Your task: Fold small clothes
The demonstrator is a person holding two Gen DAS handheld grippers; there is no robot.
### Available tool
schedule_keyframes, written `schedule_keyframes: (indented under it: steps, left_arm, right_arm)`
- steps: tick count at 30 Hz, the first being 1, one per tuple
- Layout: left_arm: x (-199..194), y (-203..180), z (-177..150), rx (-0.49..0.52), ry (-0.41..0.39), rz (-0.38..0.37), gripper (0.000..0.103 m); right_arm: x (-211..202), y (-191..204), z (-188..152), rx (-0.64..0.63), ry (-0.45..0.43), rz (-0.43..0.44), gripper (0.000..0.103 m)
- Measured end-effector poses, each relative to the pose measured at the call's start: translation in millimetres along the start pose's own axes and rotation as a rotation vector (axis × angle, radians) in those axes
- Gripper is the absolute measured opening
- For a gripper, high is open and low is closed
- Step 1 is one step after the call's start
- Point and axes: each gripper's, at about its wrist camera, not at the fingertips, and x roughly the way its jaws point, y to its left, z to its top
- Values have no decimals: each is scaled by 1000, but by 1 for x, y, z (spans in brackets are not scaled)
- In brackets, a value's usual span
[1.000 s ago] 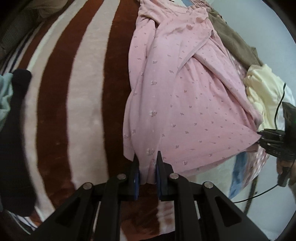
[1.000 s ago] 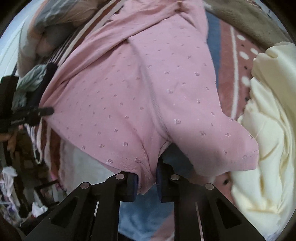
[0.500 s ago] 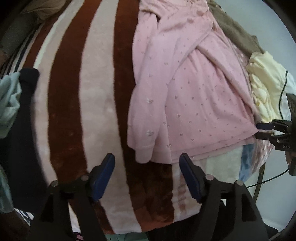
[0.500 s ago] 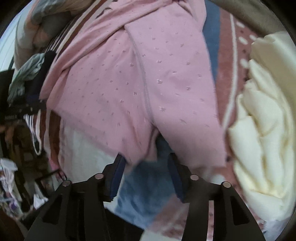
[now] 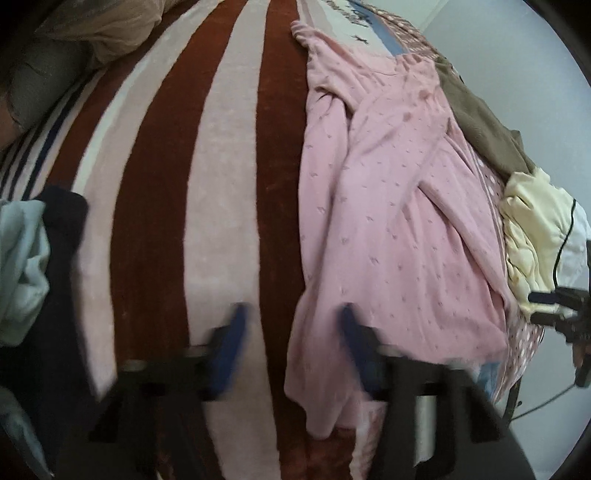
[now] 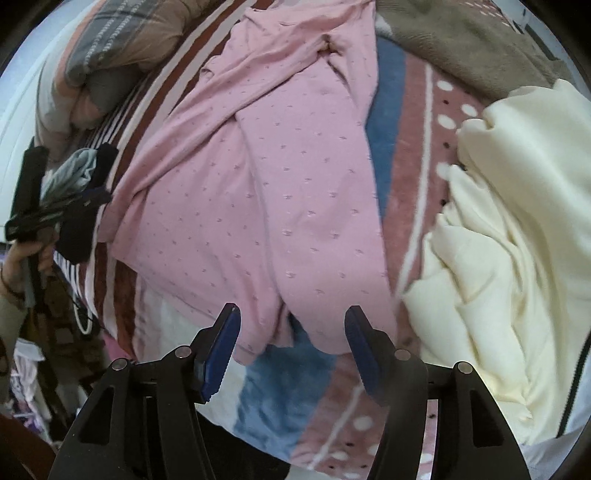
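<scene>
Pink dotted knit garment (image 5: 391,221) lies limp on the striped bed blanket (image 5: 221,184), right side; soft, light (grip near hem corners). Left tongs (image 5: 291,347) closing, right tongs (image 6: 291,347) opening, neither gripping.

no readable text, print on the far bedding (image 5: 352,16) too blurred to read

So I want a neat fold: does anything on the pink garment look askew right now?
Yes. The pink garment is not flat: one part crosses diagonally over the body, and its near hem is uneven, with two lobes and a gap showing the blue blanket stripe. Its left edge is bunched on the striped blanket.
</scene>
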Motion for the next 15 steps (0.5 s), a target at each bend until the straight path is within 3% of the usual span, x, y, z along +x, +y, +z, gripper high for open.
schedule_keyframes:
  steps: [1, 9, 12, 15]
  left_arm:
    - [5, 1, 1, -8, 3, -15, 14]
    - [24, -29, -4, 58, 15, -106, 14]
    - [31, -45, -11, 108, 35, -108, 20]
    - [34, -58, -15, 152, 34, -87, 35]
  right_arm:
    - [1, 2, 0, -7, -1, 1, 55]
    - [4, 0, 3, 15, -12, 27, 54]
    - [5, -1, 4, 30, -16, 35, 54]
    - [5, 0, 6, 34, -18, 40, 54]
